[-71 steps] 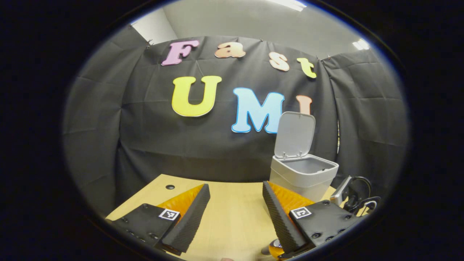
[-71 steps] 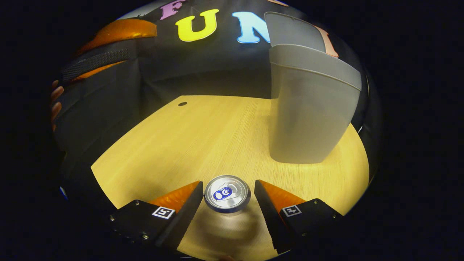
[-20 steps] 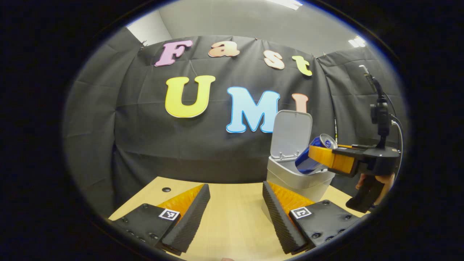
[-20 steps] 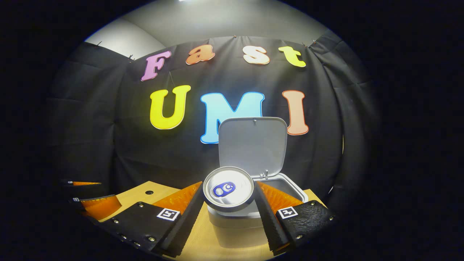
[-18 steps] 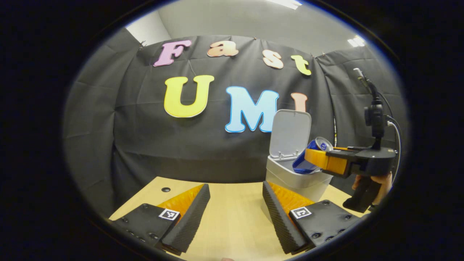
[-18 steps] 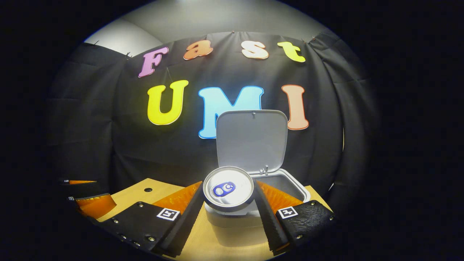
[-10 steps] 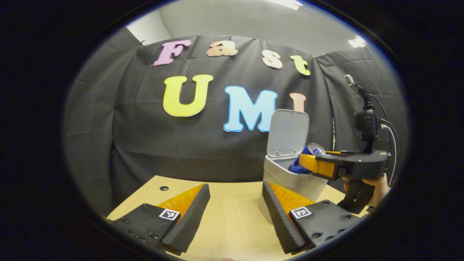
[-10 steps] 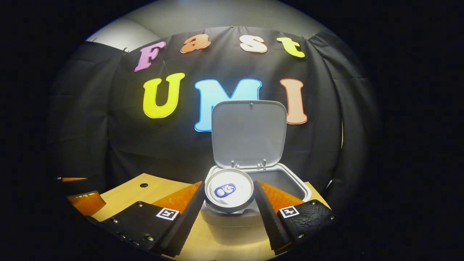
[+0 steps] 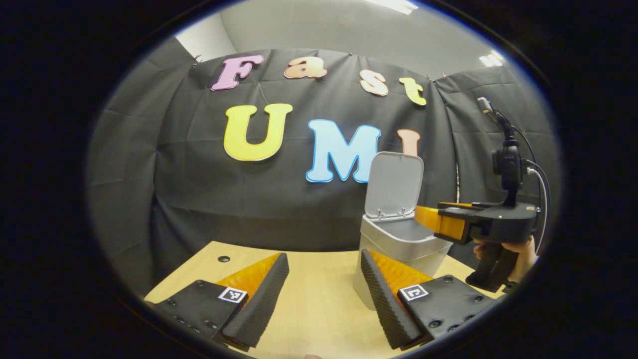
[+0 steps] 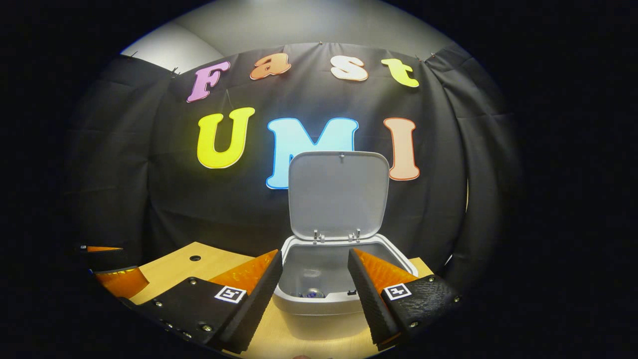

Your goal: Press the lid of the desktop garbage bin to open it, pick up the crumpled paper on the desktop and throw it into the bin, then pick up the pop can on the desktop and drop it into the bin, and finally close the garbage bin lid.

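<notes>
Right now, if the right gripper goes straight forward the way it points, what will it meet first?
Probably the raised lid of the bin: the right gripper is open above the bin's mouth, aimed at the lid. Depth is unclear.

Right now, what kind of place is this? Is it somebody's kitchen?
Probably not a kitchen: it looks like a recording booth. A small bin with its lid up stands on a wooden table, with black cloth hung behind.

Dim booth, sharp focus, fisheye-bent edges
</notes>
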A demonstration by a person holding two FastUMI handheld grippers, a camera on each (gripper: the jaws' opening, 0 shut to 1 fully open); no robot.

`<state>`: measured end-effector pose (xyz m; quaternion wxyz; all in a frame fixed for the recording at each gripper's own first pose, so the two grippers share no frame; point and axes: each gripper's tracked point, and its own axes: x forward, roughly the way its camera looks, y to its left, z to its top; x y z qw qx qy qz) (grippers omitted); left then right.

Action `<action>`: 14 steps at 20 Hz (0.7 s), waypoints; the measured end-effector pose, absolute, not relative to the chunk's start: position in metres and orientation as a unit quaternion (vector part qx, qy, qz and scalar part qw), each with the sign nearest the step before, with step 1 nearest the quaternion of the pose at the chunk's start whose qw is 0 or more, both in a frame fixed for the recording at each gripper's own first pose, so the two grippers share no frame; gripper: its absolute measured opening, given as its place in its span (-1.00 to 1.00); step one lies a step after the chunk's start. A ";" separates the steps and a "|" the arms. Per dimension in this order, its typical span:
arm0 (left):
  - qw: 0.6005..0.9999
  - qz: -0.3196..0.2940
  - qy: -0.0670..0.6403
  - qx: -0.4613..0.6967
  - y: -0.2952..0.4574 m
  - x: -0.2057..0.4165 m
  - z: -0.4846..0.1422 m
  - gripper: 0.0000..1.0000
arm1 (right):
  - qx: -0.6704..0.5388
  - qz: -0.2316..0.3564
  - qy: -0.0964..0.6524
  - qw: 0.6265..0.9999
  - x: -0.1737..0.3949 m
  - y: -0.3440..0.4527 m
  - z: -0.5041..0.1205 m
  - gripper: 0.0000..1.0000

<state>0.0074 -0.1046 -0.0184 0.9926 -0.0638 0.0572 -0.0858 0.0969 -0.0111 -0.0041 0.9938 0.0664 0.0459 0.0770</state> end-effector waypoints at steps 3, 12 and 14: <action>0.993 -0.087 0.056 -0.063 -0.105 0.008 -0.018 1.00 | 0.062 0.072 0.035 0.995 0.103 -0.018 0.008 0.77; 0.993 -0.080 0.057 -0.057 -0.094 0.010 -0.021 0.90 | 0.043 0.051 -0.004 0.998 0.135 -0.035 0.058 0.82; 0.993 -0.083 0.056 -0.056 -0.090 0.010 -0.018 0.90 | 0.040 0.044 -0.009 0.998 0.143 -0.039 0.067 0.82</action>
